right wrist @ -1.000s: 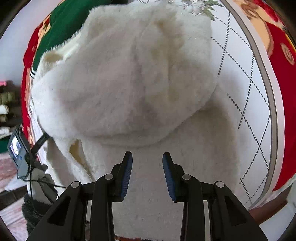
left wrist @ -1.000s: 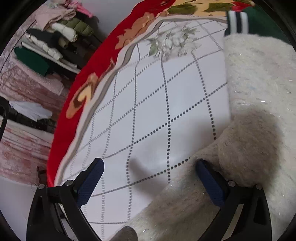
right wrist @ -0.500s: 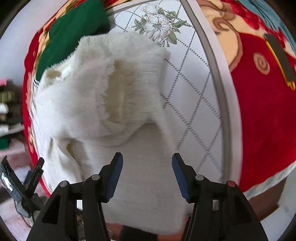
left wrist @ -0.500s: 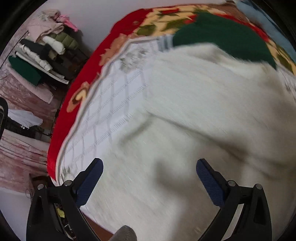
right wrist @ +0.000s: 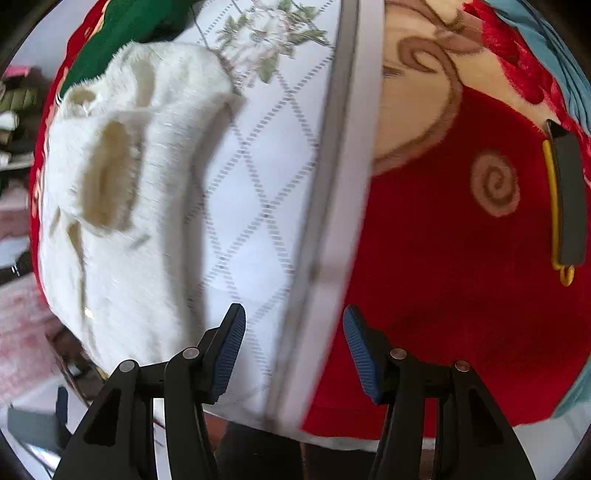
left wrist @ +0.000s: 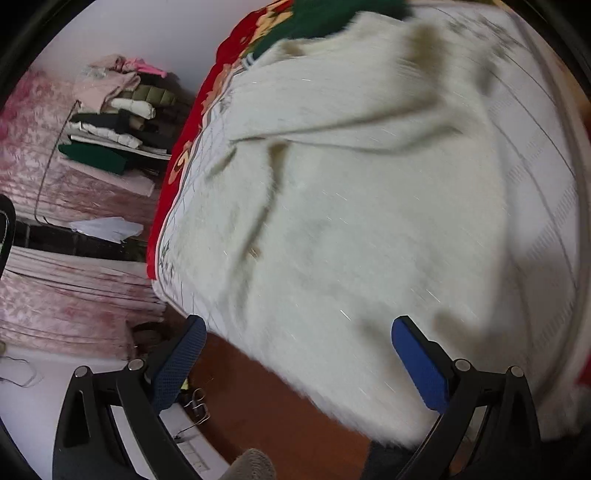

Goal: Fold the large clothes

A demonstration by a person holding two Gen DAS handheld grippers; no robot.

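**Both claws empty, the fleece lies off to my left side**

My right claw (right wrist: 293, 349) hangs spread with nothing between its blue pads; beneath it is only the quilted white panel of the bedspread (right wrist: 258, 206) and the red border. From this claw the cream fleece garment (right wrist: 122, 192) lies at about ten o'clock, clear of the pads, its long axis running from seven o'clock near the bed's edge up to eleven, where it meets a green garment (right wrist: 122, 33).

My left claw (left wrist: 295, 363) is spread wide too, gripping nothing. Here the fleece (left wrist: 369, 206) fills the view from twelve round to four o'clock, its near hem hanging over the bed edge just ahead of the right-hand pad (left wrist: 419, 363). The view is smeared, so I cannot tell whether that pad brushes the pile.

I judge my left hand the nearer one for the next pinch. It would take the near hem; my right must swing back toward nine o'clock to reach the fleece's right-hand edge before any fold goes along that long axis.
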